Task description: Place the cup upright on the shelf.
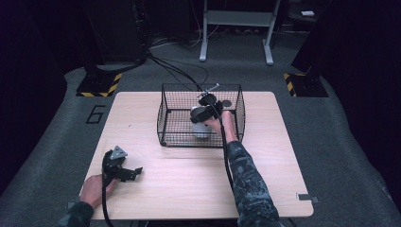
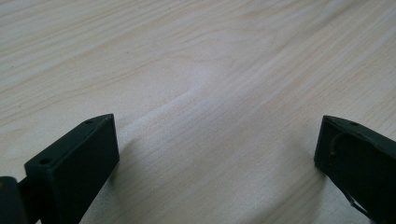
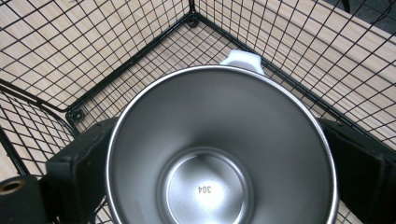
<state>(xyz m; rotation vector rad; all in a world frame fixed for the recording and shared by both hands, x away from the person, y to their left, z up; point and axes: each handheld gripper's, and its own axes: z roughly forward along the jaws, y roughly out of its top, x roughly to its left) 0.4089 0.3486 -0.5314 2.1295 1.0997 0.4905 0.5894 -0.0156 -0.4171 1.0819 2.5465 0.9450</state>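
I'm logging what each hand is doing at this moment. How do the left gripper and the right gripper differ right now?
The left gripper is open with nothing between its jaws; the right gripper is shut on the steel cup, a jaw on either side of it. The left gripper sits low over the bare wooden table near its front left corner; the right gripper reaches inside the black wire basket. Both are black, two-jawed and hand-held.

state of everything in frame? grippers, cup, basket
Right gripper: inside the basket, jaws around the cup's outside.
Cup: steel, upright, empty, white handle on its far side.
Basket: black wire, open top, on the table.
Left gripper: open, empty, low over bare table.
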